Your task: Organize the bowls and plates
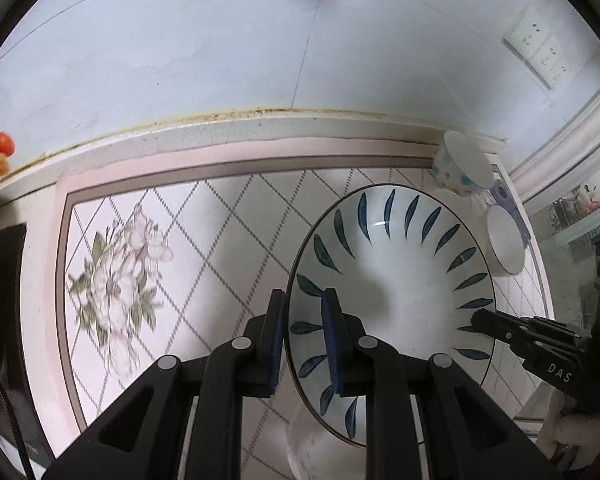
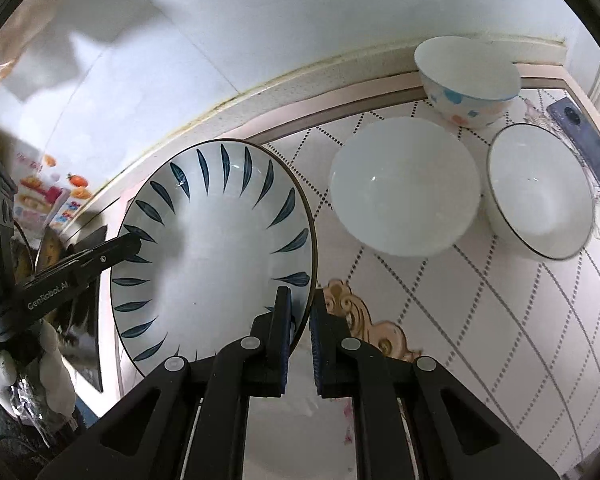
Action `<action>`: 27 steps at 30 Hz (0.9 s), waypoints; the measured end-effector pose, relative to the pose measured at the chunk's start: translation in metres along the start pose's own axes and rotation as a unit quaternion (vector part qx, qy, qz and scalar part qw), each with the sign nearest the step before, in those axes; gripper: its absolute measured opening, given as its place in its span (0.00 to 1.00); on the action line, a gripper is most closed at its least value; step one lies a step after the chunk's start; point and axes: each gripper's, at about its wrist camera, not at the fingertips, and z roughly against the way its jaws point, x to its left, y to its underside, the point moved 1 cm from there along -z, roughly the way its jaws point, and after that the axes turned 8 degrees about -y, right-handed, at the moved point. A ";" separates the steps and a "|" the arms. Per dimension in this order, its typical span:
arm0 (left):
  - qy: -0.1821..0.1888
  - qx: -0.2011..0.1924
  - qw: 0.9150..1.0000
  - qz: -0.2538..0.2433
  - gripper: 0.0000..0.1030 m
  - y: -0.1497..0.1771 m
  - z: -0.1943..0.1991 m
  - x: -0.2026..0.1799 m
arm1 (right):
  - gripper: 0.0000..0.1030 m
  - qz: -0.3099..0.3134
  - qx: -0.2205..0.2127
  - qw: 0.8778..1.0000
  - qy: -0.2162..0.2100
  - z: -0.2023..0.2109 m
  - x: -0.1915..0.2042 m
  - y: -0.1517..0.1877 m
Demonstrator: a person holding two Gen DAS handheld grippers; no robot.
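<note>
Leaf plate [image 2: 220, 248] pinched at opposite rims by left gripper [image 1: 306, 344] & right gripper [image 2: 300, 344]; keep level, set down w/o touching plain white bowl [image 2: 404, 186] just right.

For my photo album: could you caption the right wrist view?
Both grippers pinch opposite rims of a leaf-patterned plate beside three bowls.
</note>
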 end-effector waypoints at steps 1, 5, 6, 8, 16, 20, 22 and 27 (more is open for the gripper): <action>0.000 0.000 1.000 0.004 0.16 0.006 0.003 -0.002 | 0.10 0.004 0.001 1.000 -0.001 0.004 0.001 0.004; -0.002 0.001 1.000 0.013 0.15 0.025 0.001 -0.017 | 0.10 0.020 0.006 1.000 -0.005 0.021 0.001 0.026; -0.004 0.002 1.000 0.014 0.16 0.032 0.003 -0.019 | 0.10 0.023 0.008 1.000 -0.007 0.024 0.000 0.032; -0.004 0.009 1.000 0.019 0.16 0.046 0.004 -0.021 | 0.10 0.029 0.017 0.999 -0.010 0.024 0.000 0.044; -0.018 0.036 0.999 0.024 0.15 0.091 -0.010 -0.029 | 0.10 0.028 0.055 0.998 -0.018 0.010 -0.016 0.087; -0.025 0.048 0.998 0.035 0.15 0.104 -0.022 -0.030 | 0.10 0.030 0.072 0.997 -0.015 0.000 -0.023 0.102; -0.028 0.051 0.998 0.035 0.15 0.108 -0.026 -0.032 | 0.10 0.029 0.075 0.997 -0.014 -0.004 -0.025 0.105; -0.035 0.059 0.997 0.035 0.15 0.114 -0.036 -0.036 | 0.10 0.031 0.083 0.996 -0.009 -0.014 -0.032 0.108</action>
